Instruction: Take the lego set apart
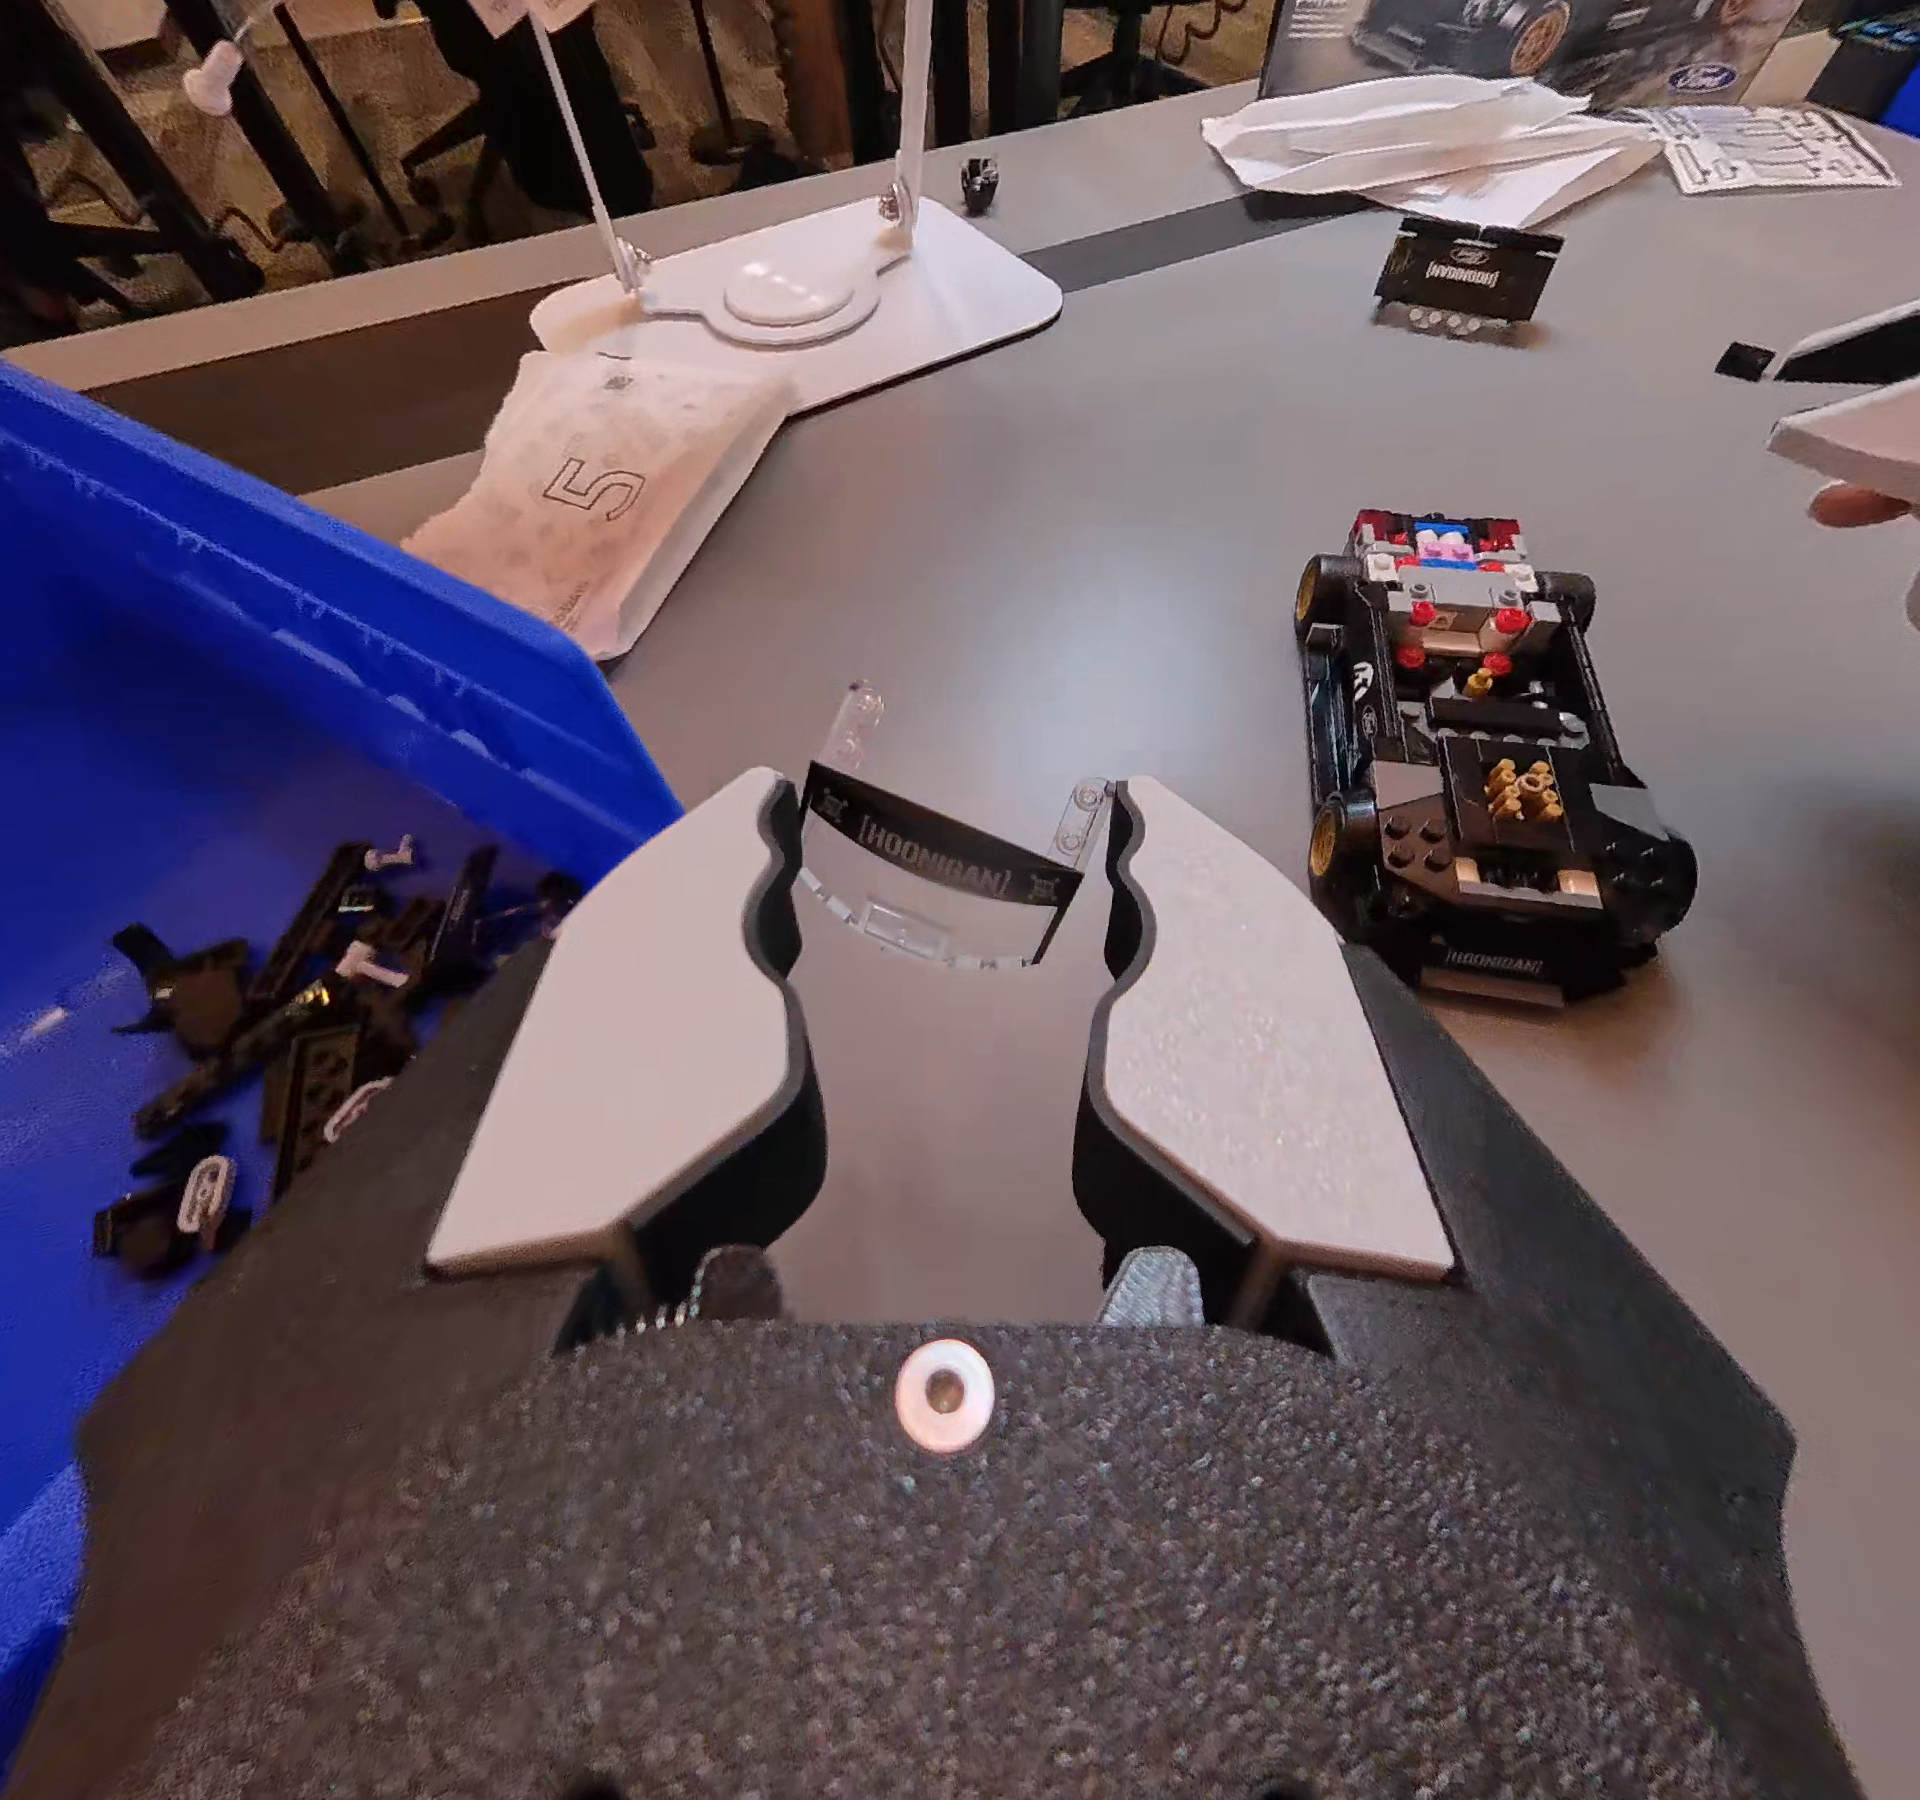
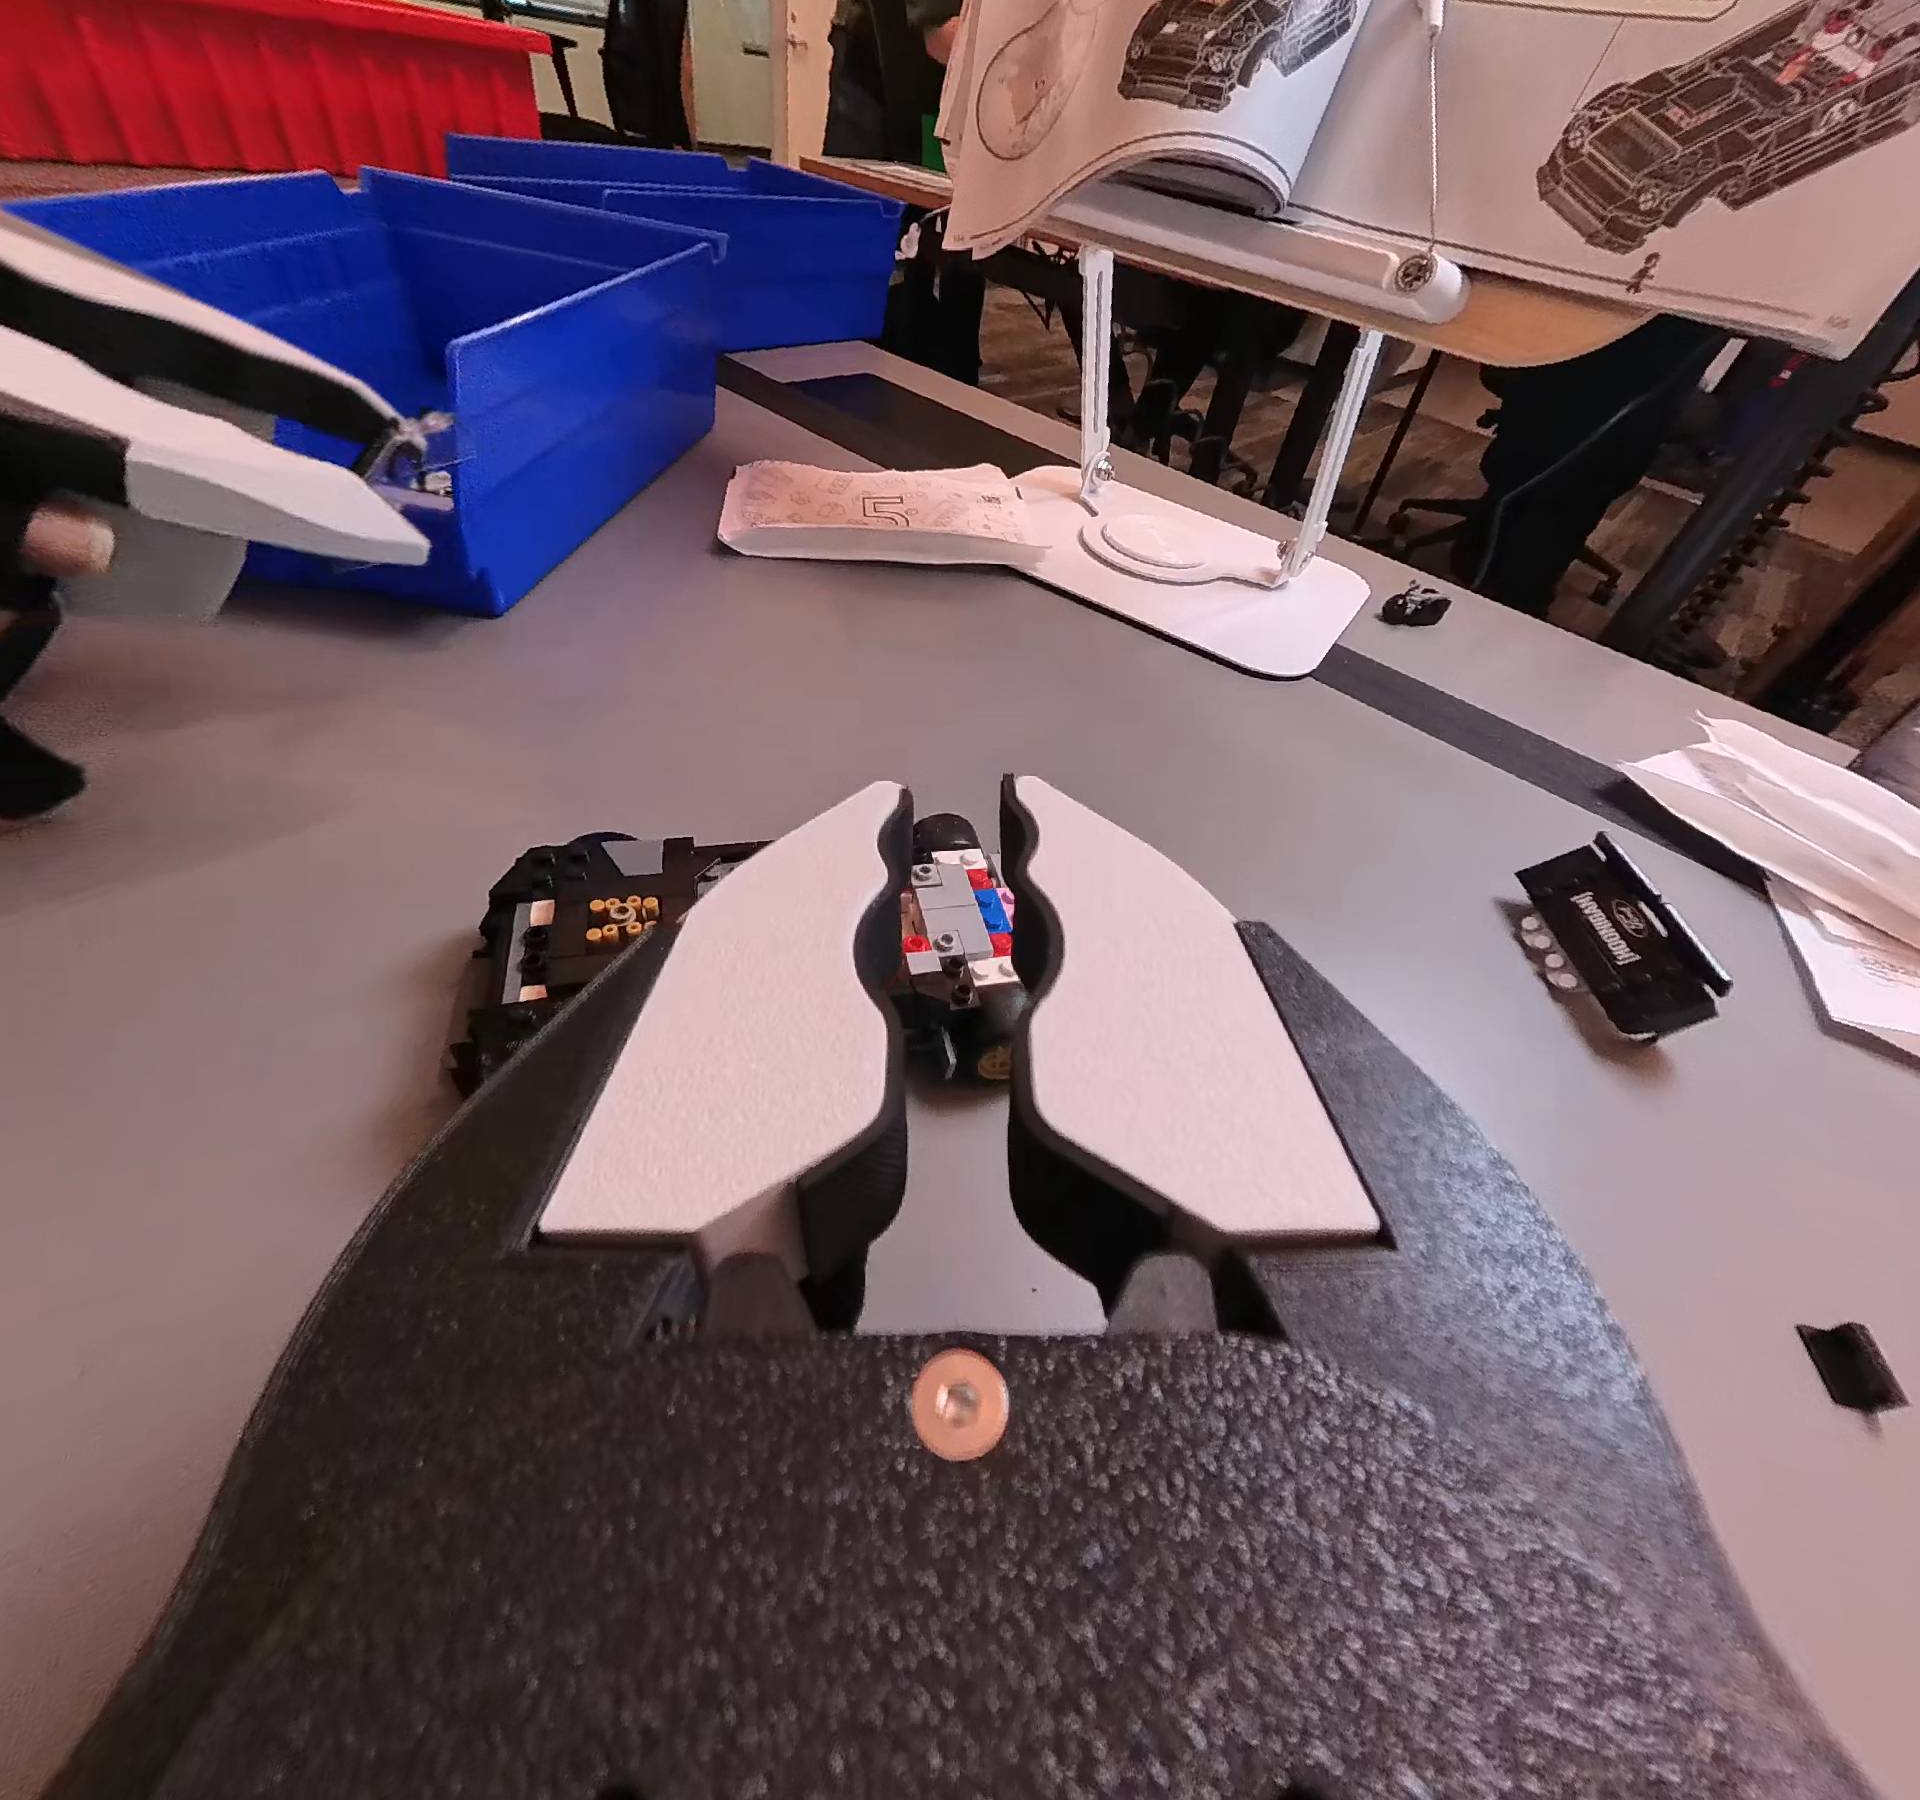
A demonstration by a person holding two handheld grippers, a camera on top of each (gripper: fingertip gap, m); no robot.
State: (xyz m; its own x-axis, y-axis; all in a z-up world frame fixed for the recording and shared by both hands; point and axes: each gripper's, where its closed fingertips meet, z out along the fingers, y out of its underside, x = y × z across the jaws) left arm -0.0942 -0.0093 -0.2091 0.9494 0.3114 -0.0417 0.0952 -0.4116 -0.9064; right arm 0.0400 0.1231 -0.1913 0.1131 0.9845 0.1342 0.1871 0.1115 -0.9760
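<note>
Two tongs are working. Left tongs [image 1: 945,805] are gripping the clear windshield piece [image 1: 935,867] beside the blue bin [image 1: 343,628]. Right tongs [image 2: 956,794] are clamping the lego car [image 2: 961,929] on the tabletop [image 2: 1247,815].

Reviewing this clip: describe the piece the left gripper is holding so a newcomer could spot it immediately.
Start at the big blue bin on the grey table. Just beside its near corner, the left gripper pinches a clear windscreen piece between its fingertips. Unlike the dark loose parts in the bin, it is transparent, with a black lettered strip across its top.

Lego car [image 2: 582,929] middle behind right gripper [image 2: 956,800] fingers.
</note>
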